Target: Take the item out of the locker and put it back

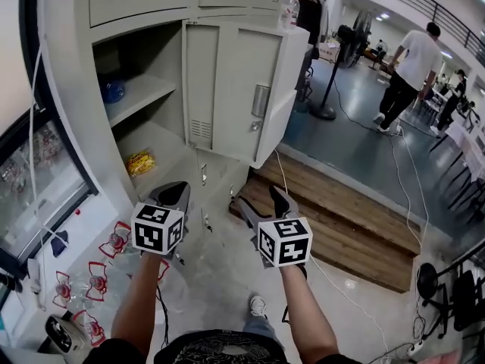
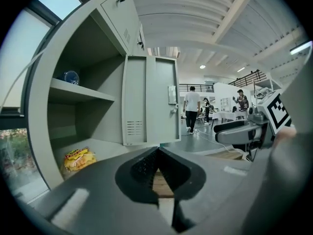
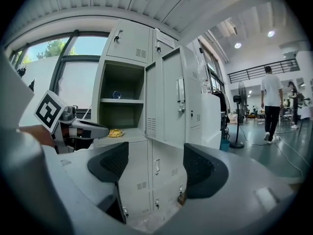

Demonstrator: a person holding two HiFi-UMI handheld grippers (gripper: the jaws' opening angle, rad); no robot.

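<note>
**A:** While both tongs hover short of the open locker (image 1: 72,89), what is on the list?

**B:** Entry one: yellow packet (image 1: 140,162), flat on the lower shelf (image 1: 163,146), toward its left side. Entry two: blue object (image 1: 114,91), upper shelf (image 1: 144,89), kind not legible. Entry three: door (image 1: 235,89), swung wide.

**A:** State of the tongs?

**B:** Left tongs (image 1: 173,196): jaws pressed together, nothing between them. Right tongs (image 1: 263,202): jaws spread apart, empty.

**A:** Bearing to the packet?

**B:** In the head view it lies near the left tongs, at about 10 o'clock. It is at much the same bearing from the right tongs but farther off, with the left tongs between. The left hand is nearer. In the left gripper view the packet's long axis appears to run roughly 9 to 3 across the locker mouth, slightly tilted.

**A:** Assessment?

**B:** The packet is presumably the item, and it has not been taken out. The left tongs would need to part before closing across its short side.
</note>
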